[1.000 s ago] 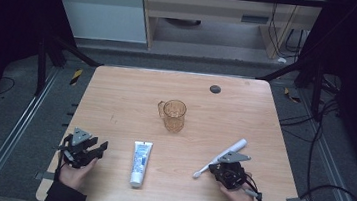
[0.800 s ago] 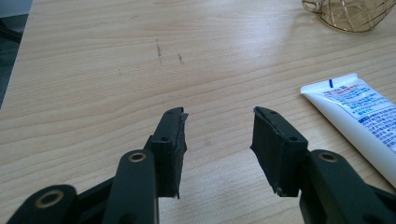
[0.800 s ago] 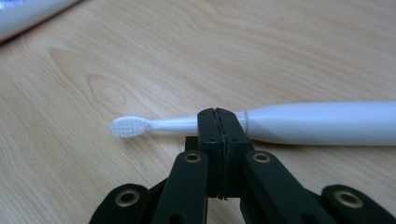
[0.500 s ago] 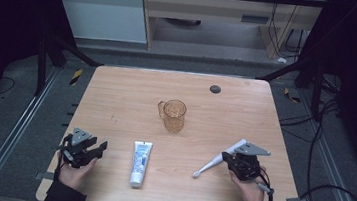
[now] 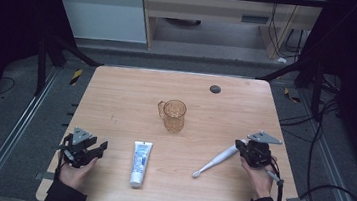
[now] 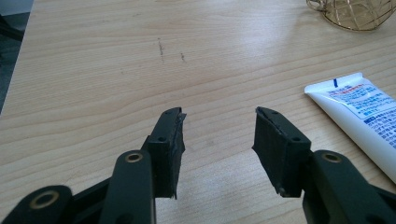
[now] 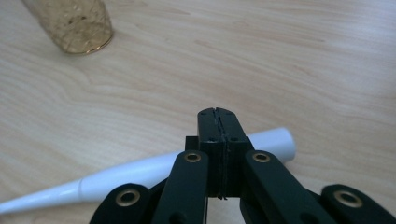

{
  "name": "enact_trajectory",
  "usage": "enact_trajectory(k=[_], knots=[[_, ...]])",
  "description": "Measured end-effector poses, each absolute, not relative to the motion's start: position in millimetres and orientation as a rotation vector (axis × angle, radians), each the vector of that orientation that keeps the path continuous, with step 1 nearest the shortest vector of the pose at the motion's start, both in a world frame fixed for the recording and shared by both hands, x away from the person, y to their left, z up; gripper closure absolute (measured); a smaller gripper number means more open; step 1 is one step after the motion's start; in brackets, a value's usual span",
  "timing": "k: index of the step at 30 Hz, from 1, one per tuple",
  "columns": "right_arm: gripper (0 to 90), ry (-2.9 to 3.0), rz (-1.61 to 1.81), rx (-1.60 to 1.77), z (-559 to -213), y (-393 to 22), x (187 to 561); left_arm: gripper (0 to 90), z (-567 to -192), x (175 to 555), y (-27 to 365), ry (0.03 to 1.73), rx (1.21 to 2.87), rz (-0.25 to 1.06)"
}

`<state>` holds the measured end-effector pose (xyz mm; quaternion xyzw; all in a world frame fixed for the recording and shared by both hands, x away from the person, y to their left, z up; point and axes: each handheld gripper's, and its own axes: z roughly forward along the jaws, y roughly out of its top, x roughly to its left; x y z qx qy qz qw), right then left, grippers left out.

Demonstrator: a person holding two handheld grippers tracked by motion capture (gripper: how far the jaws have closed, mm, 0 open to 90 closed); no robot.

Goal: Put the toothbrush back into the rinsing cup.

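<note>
So I've got the table (image 5: 116,99) with the amber mug (image 5: 174,115) mid-way. The toothpaste tube (image 5: 140,163) lies near-left of the mug, the electric toothbrush (image 5: 215,160) near-right. My right gripper (image 7: 218,114) sits over the brush handle, jaws together, gripping nothing. My left gripper (image 6: 218,116) sits left of the tube, jaws apart, just been widening, nothing between.
</note>
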<state>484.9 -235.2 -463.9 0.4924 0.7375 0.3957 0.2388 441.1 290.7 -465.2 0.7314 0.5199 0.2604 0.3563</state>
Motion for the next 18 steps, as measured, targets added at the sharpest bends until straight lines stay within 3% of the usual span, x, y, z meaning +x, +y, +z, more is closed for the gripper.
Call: enact_trajectory(k=[18], knots=[[90.0,1.995,0.995,1.41,-478,-245,524,52.1,-465,442,291,1.343,1.888,0.677]])
